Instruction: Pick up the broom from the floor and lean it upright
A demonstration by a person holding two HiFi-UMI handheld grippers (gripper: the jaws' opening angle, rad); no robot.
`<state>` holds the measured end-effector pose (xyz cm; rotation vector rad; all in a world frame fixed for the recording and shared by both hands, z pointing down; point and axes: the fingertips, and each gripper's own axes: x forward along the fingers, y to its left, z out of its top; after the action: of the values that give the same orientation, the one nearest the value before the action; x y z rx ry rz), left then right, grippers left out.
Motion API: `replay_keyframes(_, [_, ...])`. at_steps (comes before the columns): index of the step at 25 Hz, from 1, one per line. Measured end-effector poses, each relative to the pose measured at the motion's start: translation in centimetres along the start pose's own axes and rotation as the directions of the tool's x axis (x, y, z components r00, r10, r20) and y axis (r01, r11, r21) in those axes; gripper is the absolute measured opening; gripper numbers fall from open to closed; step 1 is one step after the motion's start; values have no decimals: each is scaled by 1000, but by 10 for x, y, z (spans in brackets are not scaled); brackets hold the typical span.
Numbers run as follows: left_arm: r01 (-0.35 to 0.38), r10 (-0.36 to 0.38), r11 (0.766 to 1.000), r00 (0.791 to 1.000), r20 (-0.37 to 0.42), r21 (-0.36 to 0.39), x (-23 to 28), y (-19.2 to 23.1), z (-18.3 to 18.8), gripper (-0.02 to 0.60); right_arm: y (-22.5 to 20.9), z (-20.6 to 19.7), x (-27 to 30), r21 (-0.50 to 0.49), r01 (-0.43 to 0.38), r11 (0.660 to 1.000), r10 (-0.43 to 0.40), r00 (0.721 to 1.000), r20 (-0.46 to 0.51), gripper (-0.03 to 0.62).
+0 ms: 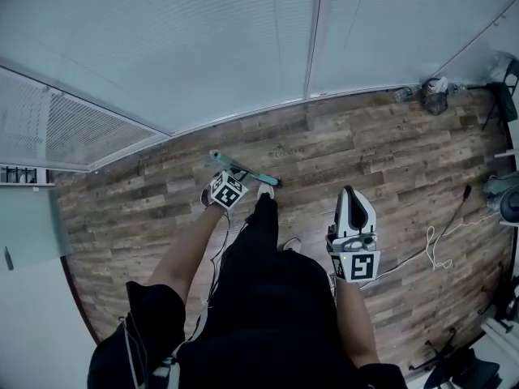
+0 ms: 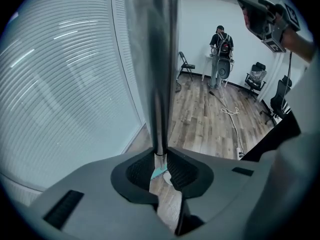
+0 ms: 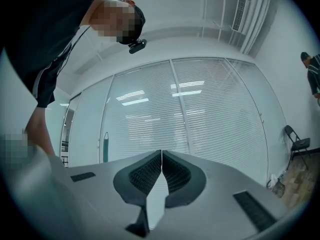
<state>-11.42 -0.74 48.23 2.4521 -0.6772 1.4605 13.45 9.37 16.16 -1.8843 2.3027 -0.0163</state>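
Jaws of left gripper (image 2: 160, 157) clamp broom handle (image 2: 156, 59); head view shows teal end (image 1: 261, 177).

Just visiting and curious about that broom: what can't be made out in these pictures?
- Head of the broom: in the head view only a teal piece shows; the left gripper and the person's leg cover the rest.
- Top of the handle: cut off by the left gripper view's upper edge.
- The distant person, left gripper view: too small to tell the activity.
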Motion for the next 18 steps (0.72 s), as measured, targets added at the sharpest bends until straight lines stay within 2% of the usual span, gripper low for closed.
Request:
replay_keyframes(6, [85,-85,996,996,-26,17,39,13,32,91,-12,-10,53,-11,35,999,-36,999,-23,20])
replay_keyframes(13, [123,-123,992,992,18,-14,75,43,65,91,-36,-19,104,-89,118,989,-123,991,-54,20])
replay_keyframes(18, [164,-163,980,986,-19,113,100,57,70,91,-57,-29,126,-93,210,973,-216,975,-52,20])
